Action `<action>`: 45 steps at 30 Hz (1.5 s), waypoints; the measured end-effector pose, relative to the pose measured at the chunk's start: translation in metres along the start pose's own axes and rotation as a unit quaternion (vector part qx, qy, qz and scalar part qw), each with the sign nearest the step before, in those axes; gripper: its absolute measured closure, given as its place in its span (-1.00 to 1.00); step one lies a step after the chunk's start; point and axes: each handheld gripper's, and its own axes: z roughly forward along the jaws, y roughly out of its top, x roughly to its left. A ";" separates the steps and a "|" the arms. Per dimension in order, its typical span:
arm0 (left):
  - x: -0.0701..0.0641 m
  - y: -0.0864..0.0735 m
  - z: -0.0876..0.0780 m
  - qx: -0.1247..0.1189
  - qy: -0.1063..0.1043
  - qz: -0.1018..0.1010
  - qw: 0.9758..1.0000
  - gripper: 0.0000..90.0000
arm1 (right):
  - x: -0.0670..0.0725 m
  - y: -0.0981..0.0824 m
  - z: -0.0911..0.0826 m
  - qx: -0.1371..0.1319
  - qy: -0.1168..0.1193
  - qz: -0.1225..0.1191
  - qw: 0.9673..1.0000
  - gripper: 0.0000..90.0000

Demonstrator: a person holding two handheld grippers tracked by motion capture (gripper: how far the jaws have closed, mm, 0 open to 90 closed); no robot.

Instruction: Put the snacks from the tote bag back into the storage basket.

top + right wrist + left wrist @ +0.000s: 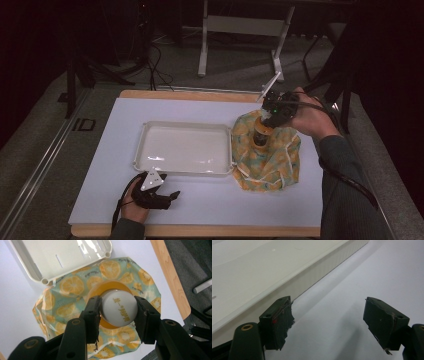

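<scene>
- here, the bottle (119,311) with its white cap stands on the orange-print bag (72,285), just right of the white tray (182,147).
- right gripper (117,312) pinches the bottle's cap from above.
- left gripper (328,322) rests spread on the table (100,200), near the tray's front edge.

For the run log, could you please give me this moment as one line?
right gripper: shut on bottle cap above orange-print bag | left gripper: open, beside tray | table
</scene>
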 end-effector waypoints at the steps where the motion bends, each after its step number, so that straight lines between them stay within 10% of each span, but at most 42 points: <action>1: 0.000 0.000 0.000 0.000 0.000 0.000 1.000 -0.48 | 0.000 0.001 0.000 0.000 0.000 0.001 1.000 0.30; 45: 0.001 -0.001 -0.002 -0.011 0.001 -0.006 1.000 -0.48 | 0.020 0.044 -0.010 -0.035 -0.012 -0.016 0.999 0.30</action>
